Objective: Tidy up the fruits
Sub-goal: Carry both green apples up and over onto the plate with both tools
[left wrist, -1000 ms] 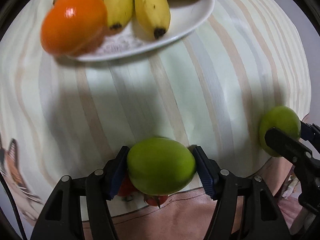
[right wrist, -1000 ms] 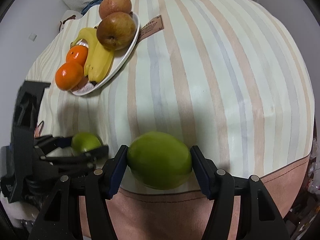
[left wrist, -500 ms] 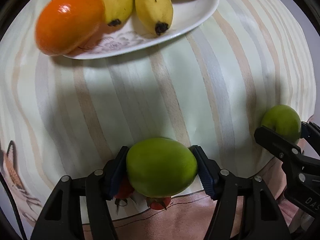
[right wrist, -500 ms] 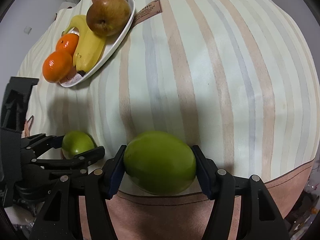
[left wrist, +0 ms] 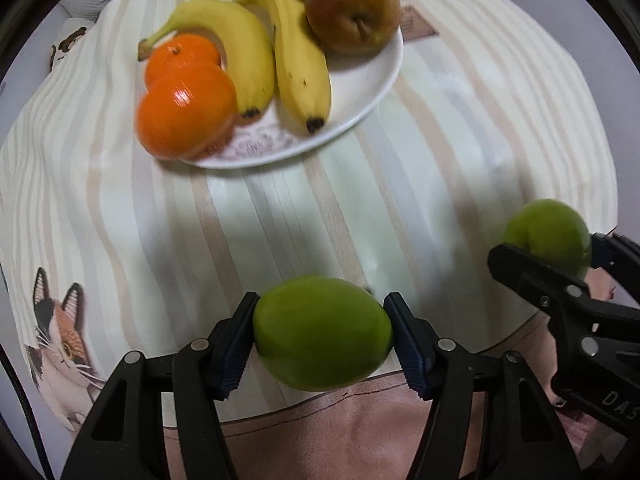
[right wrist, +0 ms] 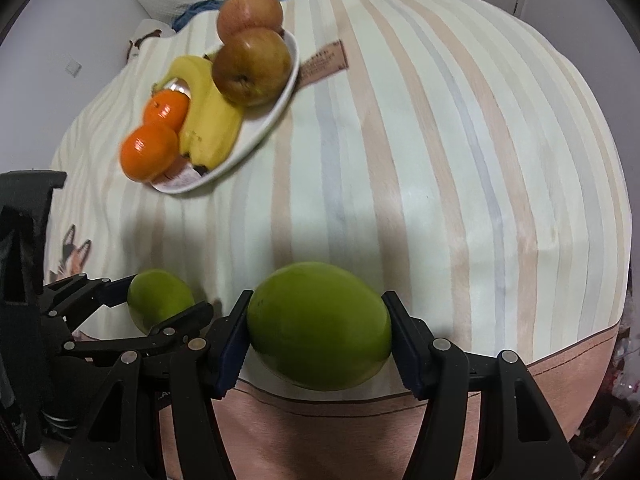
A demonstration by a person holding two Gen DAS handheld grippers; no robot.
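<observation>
Each gripper carried a green fruit, so the step in hand looked like the carry toward the plate. The left gripper (left wrist: 320, 334) had its jaws pinching a green fruit (left wrist: 322, 332) from both sides, its blue pads pressed against the skin, and it hung over the near edge of the surface. The right gripper (right wrist: 318, 332) pinched a second green fruit (right wrist: 318, 326) in the same way, over the near edge and to the right of the other; in the left wrist view that fruit (left wrist: 548, 236) showed near the right edge of the surface.

The white plate (left wrist: 372, 80) stood toward the far left part of the surface, well apart from both held fruits. It was crowded: two oranges (left wrist: 186, 110) at its near left rim, two bananas (left wrist: 280, 68) across the middle, and two brownish pears (left wrist: 354, 12) at the far side. The only bare patch seemed to be along the near right rim, beside the banana tips.

The next move probably called for bringing one fruit in low over that bare patch and setting it down before parting the jaws, since a round fruit could roll off the shallow rim or nudge the bananas.

The surface was soft and covered with a striped cloth (right wrist: 440, 140) in cream, peach and grey bands, with a cat print (left wrist: 60, 344) at its near left corner and a pink border along the near edge. A pale wall (right wrist: 60, 20) stood behind it
</observation>
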